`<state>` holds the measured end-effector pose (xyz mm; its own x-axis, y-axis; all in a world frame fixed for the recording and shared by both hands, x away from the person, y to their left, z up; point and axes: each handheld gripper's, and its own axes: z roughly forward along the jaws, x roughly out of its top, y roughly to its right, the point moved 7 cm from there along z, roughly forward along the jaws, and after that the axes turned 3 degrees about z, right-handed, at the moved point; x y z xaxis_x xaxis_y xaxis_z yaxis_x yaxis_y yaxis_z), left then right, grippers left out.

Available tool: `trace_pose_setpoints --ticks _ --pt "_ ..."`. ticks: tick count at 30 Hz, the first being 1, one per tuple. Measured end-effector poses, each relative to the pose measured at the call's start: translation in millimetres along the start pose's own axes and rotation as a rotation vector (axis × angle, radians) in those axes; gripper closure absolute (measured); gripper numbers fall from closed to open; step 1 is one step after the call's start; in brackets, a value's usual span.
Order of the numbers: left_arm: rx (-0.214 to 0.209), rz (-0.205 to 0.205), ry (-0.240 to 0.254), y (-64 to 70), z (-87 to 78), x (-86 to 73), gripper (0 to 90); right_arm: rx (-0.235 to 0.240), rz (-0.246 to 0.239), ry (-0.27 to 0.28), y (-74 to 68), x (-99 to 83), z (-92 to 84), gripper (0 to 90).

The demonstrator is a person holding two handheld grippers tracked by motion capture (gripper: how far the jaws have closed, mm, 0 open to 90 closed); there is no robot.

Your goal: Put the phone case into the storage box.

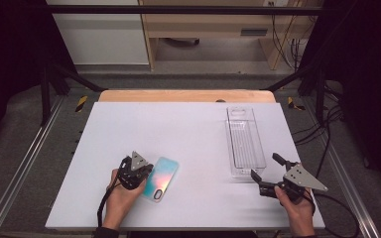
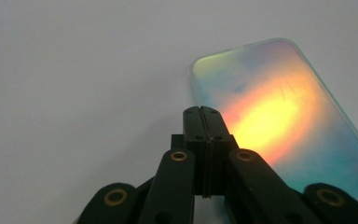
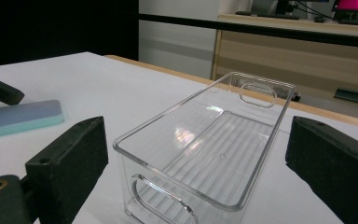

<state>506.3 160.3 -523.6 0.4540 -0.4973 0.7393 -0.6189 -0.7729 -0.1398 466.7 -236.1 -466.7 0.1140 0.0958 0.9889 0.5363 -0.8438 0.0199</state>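
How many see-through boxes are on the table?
1. The clear plastic box sits on the right part of the white table, just ahead of the open right gripper. It looks empty.

**A Test Room in a Lab**

This looks like a lab room made for filming. A white bench [image 1: 129,124] sits inside a black metal frame [image 1: 178,10]. Shiny rails [image 1: 20,163] run along the grey floor. Loose cables [image 1: 285,47] hang by a wooden desk [image 1: 208,25] at the back.
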Motion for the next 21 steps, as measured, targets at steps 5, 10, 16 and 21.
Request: trace_pose_setpoints --ticks 5,10,16,21 --pt "0.01 0.008 -0.009 0.3 1.7 -2.6 90.0 0.002 -0.007 0.012 -0.6 2.7 -0.5 5.8" --pt "0.004 -0.003 -0.005 -0.3 2.7 -2.6 90.0 -0.002 -0.004 0.02 0.9 3.6 -2.6 5.7" --pt "0.0 -0.001 -0.01 -1.0 2.8 -2.9 90.0 -0.003 -0.009 0.013 0.5 2.5 -2.0 5.7" --pt "-0.009 -0.009 -0.004 -1.3 3.7 -2.3 90.0 -0.002 -0.017 0.007 -0.6 1.6 -1.1 5.7"
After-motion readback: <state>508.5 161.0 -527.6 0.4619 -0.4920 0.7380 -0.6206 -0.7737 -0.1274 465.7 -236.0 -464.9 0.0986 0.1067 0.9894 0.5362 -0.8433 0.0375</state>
